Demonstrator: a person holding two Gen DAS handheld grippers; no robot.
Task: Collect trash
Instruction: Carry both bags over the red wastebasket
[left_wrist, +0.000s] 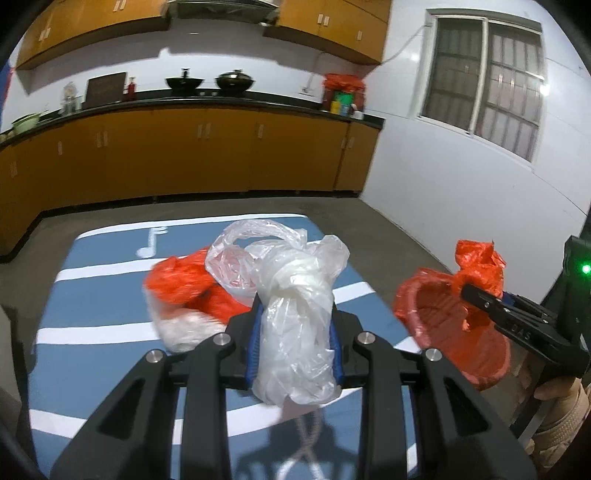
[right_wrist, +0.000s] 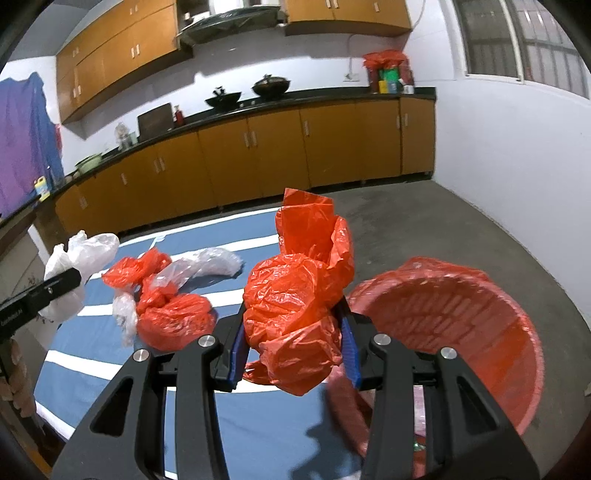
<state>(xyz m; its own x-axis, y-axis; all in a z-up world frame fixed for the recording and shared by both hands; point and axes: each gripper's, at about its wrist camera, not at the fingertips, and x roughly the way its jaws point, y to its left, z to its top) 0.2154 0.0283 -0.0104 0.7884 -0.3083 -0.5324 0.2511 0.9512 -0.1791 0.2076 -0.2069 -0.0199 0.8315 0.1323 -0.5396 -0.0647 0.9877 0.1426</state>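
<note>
Both claws are holding trash: the left gripper (left_wrist: 295, 343) is squeezing a white plastic bag (left_wrist: 295, 332), the right gripper (right_wrist: 293, 347) a red plastic bag (right_wrist: 295, 295). Keep squeezing until over the red bin (right_wrist: 461, 317), lower right.

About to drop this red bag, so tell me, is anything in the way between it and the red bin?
Nothing visible blocks it. The red bag is clamped in the right tongs, and the red bin sits just to its right with its mouth open. The other bags lie off to the left on the blue cloth.
</note>
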